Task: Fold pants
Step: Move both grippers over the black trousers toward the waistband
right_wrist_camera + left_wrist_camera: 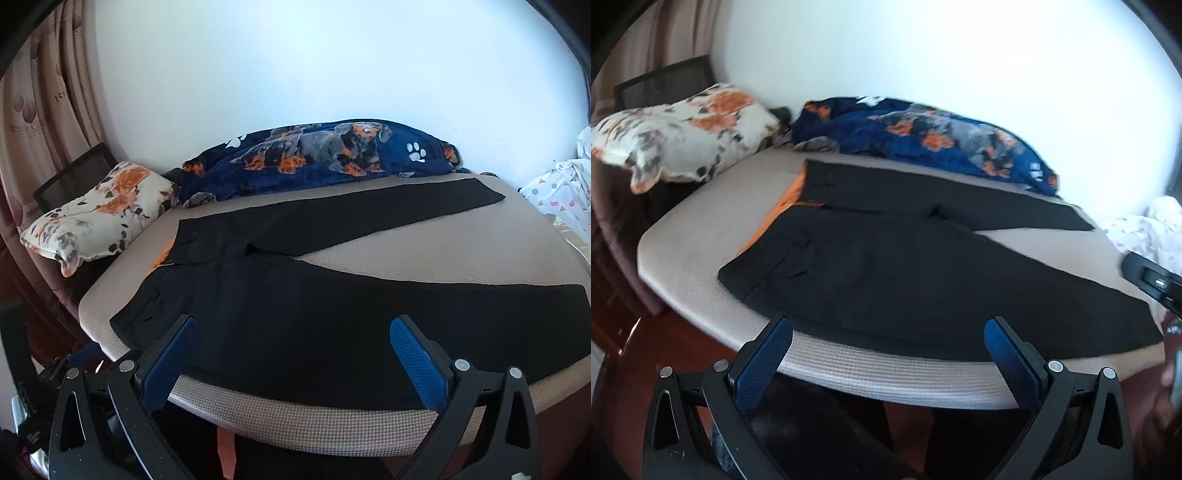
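Black fabric pants (295,317) lay flat, legs spread, on beige bed (443,251), just ahead of left tool (888,343) and right tool (293,341); both wide open, empty.

Left hand-held gripper (888,326) and right hand-held gripper (293,325) gape wide, empty

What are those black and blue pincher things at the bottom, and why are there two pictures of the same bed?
Those are two claws a person holds, one in each hand. Each carries a camera looking forward, so you get two pictures. One shows the left claw, the other the right claw. Both are wide open and hold nothing. On the bed black pants lie flat with legs spread apart, waiting to be folded. Behind them sit a flowery pillow and a blue dog blanket.
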`<state>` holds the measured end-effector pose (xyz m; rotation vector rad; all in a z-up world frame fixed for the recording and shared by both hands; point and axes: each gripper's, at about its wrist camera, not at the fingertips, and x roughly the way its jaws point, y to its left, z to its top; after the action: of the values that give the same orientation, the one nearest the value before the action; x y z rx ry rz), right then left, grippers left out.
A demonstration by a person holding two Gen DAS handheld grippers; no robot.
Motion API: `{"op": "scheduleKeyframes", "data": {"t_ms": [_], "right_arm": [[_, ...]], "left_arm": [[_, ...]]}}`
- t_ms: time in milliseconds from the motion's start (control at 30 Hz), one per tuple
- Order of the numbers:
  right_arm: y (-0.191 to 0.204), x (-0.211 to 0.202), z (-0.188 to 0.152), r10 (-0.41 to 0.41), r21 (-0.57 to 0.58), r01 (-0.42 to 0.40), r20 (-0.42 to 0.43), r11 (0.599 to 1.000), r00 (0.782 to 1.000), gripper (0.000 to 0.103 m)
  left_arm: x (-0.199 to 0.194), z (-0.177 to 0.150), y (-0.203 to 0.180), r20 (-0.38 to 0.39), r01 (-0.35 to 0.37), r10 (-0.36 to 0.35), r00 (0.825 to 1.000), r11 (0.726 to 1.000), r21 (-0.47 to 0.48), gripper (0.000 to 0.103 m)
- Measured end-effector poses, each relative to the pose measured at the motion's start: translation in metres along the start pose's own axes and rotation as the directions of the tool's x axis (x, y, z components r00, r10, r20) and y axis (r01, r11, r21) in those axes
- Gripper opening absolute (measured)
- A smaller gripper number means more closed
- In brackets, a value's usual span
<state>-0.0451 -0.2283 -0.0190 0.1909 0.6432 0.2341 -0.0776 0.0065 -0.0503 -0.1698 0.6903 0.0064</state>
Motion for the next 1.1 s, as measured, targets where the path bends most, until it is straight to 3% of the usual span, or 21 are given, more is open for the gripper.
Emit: {"op": "scheduleKeyframes", "data": {"t_ms": [133, 233, 467, 733, 967, 1100], "right_arm": [[0.003, -0.001, 0.001, 0.003, -0.012, -0.003, 0.000, 1.000, 1.000, 0.103], [0.003, -0.003, 0.003, 0.002, -0.015, -0.002, 0.001, 1.000, 1.000, 0.103], [0.000, 0.005, 0.000, 0.017, 0.019, -0.017, -0.023, 1.000, 1.000, 0.103], [0.007, 0.011, 0.001, -0.023, -0.028, 0.023, -0.015, 0.999, 1.000, 0.103], [0.010, 0.019, 0.026, -0.077, -0.067, 0.081, 0.053, 0.994, 0.996, 0.103], [0.014, 0.028, 0.040, -0.061, -0.099, 0.071, 0.103, 0.993, 0.993, 0.103]], "left_arm": [[0.000, -0.005, -0.014, -0.031, 0.101, -0.100, 0.995, 0.993, 0.059, 0.103], [-0.007, -0.002, -0.017, -0.008, 0.153, -0.153, 0.988, 0.986, 0.069, 0.103], [0.001, 0.012, -0.015, 0.000, 0.056, -0.057, 0.998, 0.994, 0.092, 0.103], [0.024, 0.041, 0.010, 0.027, -0.063, 0.060, 0.998, 0.992, 0.105, 0.103], [0.046, 0.071, 0.030, 0.063, -0.122, 0.116, 0.991, 0.987, 0.101, 0.103], [0.070, 0.086, 0.044, 0.046, -0.121, 0.116, 0.992, 0.987, 0.102, 0.102]]}}
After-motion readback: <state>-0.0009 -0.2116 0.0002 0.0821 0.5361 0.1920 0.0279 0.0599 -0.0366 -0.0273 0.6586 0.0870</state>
